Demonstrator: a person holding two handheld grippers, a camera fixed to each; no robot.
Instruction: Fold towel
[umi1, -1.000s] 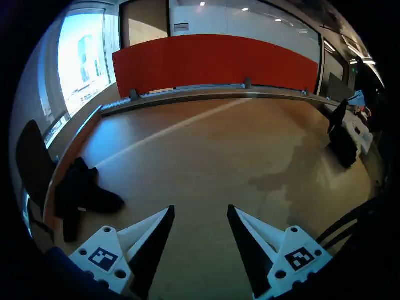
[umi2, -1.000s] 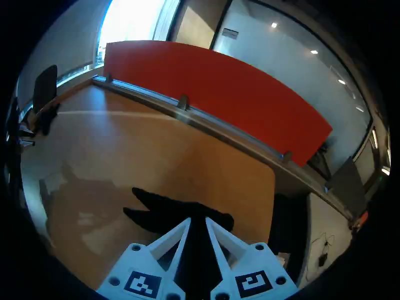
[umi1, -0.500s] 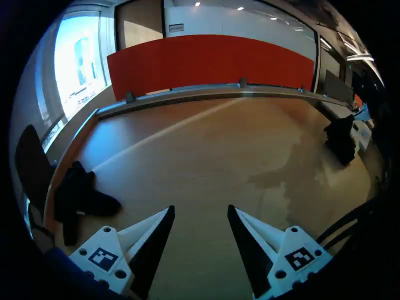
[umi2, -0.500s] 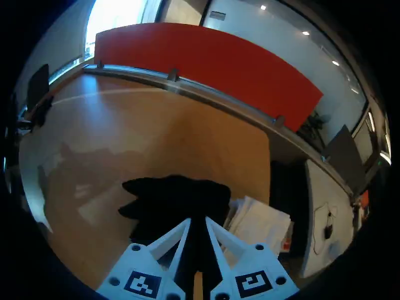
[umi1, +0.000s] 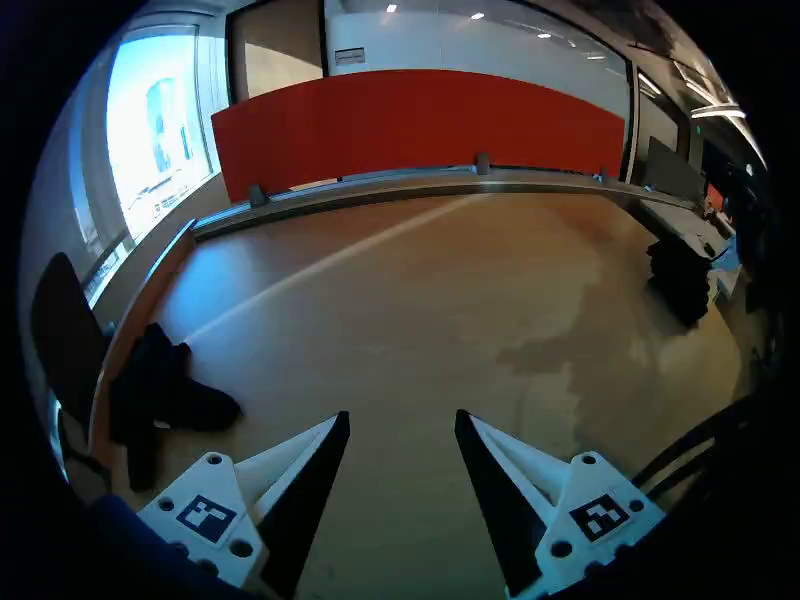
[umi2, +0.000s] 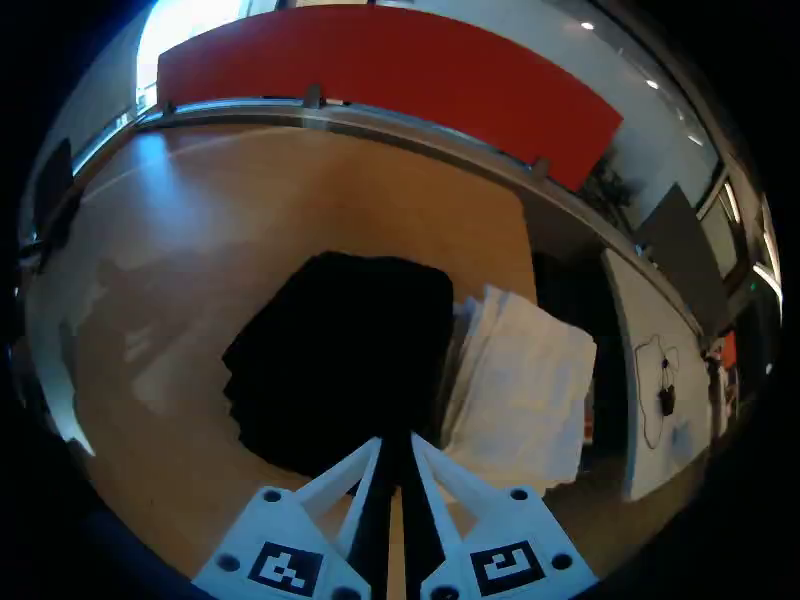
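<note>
One black towel (umi2: 340, 355) | folded flat | white stack (umi2: 520, 385) just beside

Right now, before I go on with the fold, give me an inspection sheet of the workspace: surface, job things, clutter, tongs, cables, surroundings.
Surface: wooden tabletop, bare in the middle.
Job's things: black fabric towel lying on the table; stack of white folded cloths against its right side.
Clutter: dark crumpled cloth near the table's left edge.
Grippers: left tongs open above bare wood; right tongs closed, apparently on the black fabric towel's near edge.
Cables: black cables low in the left gripper view; thin cable on a white surface beside the table.
Surroundings: red partition panel along the far edge; bright window; dark chair.
</note>
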